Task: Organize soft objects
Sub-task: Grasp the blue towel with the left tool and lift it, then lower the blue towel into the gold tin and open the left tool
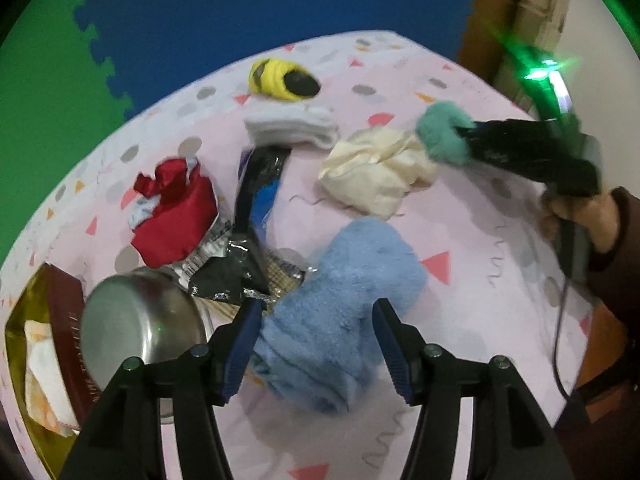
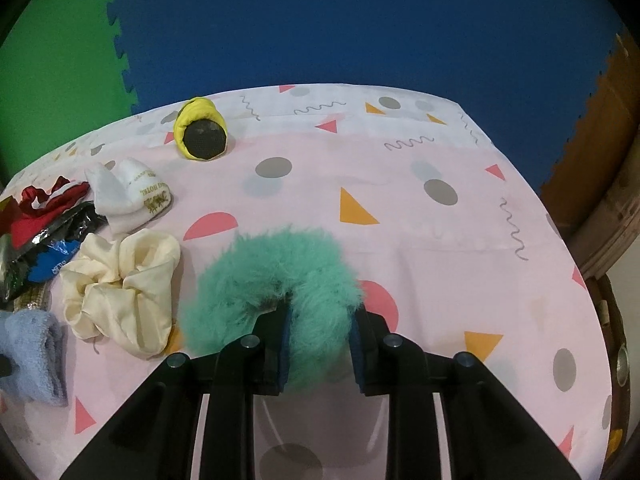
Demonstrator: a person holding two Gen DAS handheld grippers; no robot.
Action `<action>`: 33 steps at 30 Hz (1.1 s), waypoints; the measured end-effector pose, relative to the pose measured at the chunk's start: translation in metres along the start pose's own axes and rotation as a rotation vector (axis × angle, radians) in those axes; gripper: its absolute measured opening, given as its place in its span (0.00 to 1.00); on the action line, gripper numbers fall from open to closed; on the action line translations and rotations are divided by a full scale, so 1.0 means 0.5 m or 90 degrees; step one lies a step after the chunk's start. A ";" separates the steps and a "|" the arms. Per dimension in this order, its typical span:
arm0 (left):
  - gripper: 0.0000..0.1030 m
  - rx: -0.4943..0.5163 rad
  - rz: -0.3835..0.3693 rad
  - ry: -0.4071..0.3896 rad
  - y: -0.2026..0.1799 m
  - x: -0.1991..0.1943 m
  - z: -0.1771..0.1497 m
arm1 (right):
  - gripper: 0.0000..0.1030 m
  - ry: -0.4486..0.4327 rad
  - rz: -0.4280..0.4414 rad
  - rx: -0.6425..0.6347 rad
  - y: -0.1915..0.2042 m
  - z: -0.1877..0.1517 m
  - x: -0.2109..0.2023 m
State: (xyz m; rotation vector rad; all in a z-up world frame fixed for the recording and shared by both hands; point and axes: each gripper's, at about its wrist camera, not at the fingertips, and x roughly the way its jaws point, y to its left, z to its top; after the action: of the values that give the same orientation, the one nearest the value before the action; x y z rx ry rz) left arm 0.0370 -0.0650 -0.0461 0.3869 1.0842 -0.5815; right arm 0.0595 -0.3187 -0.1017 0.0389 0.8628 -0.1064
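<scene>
A round table under a pale pink cloth (image 2: 400, 216) printed with grey dots, orange and pink triangles and squiggles fills both views, and behind it lies a floor of blue and green foam tiles (image 2: 320, 20). In the right wrist view the right gripper (image 2: 322, 348) is clamped on a fluffy teal scrunchie (image 2: 272, 280): its 2 fingers press the fur from either side, and the rest of the ring bulges out ahead of them above the cloth. The left wrist view shows the same teal scrunchie (image 1: 444, 132) at the tip of the right gripper (image 1: 466, 136), with a hand (image 1: 576, 216) in a dark brown sleeve gripping the handle. Just left of it lies a cream satin scrunchie (image 2: 120, 288), and beyond that a folded white sock (image 2: 128, 196) with gold lettering. A yellow rolled item with a dark end (image 2: 202, 132) sits alone near the far edge. The left gripper (image 1: 316, 348) stands about half open around a light blue fluffy towel (image 1: 340, 312); the towel lies between the fingers, the left finger is at its edge and the right one stands clear, so no grip shows. Left of the towel are crumpled black and silver foil wrappers (image 1: 240, 264), a red satin pouch (image 1: 176, 216), an upturned metal bowl (image 1: 140, 328) and a gold-rimmed box (image 1: 32, 360) at the table's edge.
</scene>
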 end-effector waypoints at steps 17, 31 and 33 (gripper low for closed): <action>0.26 -0.059 -0.024 -0.024 -0.048 -0.014 -0.040 | 0.24 -0.002 -0.020 -0.015 0.007 0.000 -0.002; 0.26 -0.130 -0.075 -0.116 0.000 -0.155 -0.051 | 0.25 -0.002 -0.033 -0.023 0.012 0.001 0.000; 0.26 -0.152 -0.057 -0.123 0.028 -0.173 -0.056 | 0.25 -0.002 -0.037 -0.026 0.013 0.001 0.000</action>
State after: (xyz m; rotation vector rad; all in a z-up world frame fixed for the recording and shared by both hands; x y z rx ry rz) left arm -0.0038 -0.0167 0.0204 0.0725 0.9753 -0.5483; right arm 0.0606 -0.3121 -0.1017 -0.0239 0.8630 -0.1437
